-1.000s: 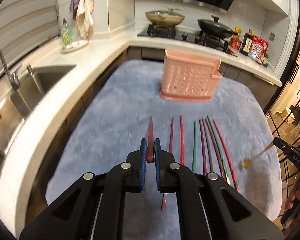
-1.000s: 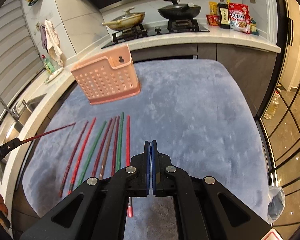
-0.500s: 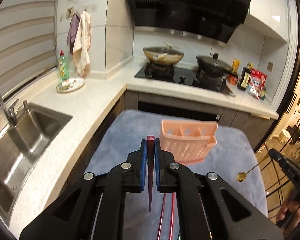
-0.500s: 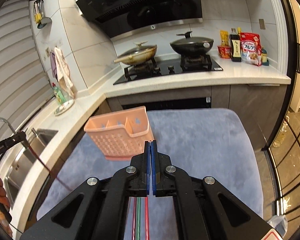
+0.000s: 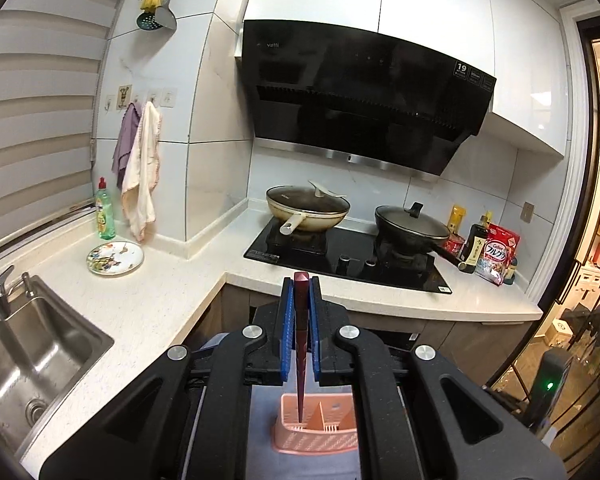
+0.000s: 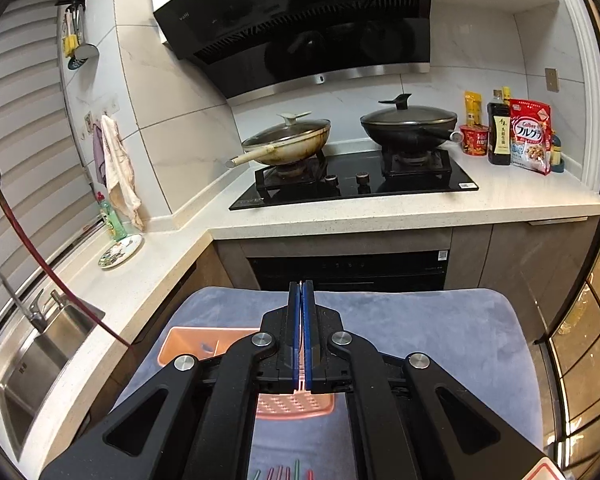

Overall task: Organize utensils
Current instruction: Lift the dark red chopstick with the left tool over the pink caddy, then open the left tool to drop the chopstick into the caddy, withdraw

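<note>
Left wrist view: left gripper [image 5: 301,304] clamps a dark red chopstick [image 5: 301,352] between its blue pads [image 5: 287,320]. Stick hangs vertical, blunt end up, tip just above or inside the left compartment of the pink perforated holder [image 5: 316,436]; cannot tell which. Holder stands on the grey-blue mat [image 6: 420,332].

Right wrist view: right gripper [image 6: 301,292] has pads pressed together on something very thin; what it is cannot be told. Coloured chopsticks [image 6: 288,473] lie on the mat at the bottom edge. Behind: stove [image 5: 348,260], sink [image 5: 24,364].
</note>
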`<state>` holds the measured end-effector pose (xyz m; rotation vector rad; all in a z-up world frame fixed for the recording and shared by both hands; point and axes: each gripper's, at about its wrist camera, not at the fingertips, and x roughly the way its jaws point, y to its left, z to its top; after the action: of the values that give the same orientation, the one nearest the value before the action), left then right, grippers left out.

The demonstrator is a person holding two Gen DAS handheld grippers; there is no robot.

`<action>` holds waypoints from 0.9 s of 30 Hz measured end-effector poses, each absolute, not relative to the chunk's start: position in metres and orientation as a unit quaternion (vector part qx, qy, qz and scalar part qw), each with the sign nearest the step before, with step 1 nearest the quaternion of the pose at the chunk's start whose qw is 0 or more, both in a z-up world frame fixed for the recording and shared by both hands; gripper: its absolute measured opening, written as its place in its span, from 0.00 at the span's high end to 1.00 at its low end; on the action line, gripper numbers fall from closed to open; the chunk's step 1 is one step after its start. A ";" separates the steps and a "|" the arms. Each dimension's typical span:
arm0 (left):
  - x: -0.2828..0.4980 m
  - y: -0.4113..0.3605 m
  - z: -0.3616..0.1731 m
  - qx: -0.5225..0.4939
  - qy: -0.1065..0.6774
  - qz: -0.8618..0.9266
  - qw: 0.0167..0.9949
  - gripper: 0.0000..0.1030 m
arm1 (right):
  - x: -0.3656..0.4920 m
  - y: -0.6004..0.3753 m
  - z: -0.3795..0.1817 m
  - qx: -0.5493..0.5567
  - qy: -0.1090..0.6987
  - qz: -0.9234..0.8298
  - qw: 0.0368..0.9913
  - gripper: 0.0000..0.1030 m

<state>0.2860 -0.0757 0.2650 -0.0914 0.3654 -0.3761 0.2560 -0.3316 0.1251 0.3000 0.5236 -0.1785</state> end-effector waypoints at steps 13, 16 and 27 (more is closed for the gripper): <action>0.346 -0.098 0.178 -0.034 0.254 -0.179 0.950 0.93 | 0.299 -0.326 0.058 0.142 0.322 -0.085 0.932 0.98; 0.350 -0.095 0.165 -0.035 0.271 -0.175 0.946 0.93 | 0.300 -0.324 0.053 0.141 0.327 -0.086 0.931 0.97; 0.317 -0.070 0.168 -0.018 0.274 -0.147 0.950 0.52 | 0.253 -0.327 0.086 0.141 0.301 -0.096 0.938 0.73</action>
<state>0.3166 -0.0700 0.1680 -0.0366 0.5577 -0.2991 0.2528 -0.3271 0.0858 0.2870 0.6147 -0.1957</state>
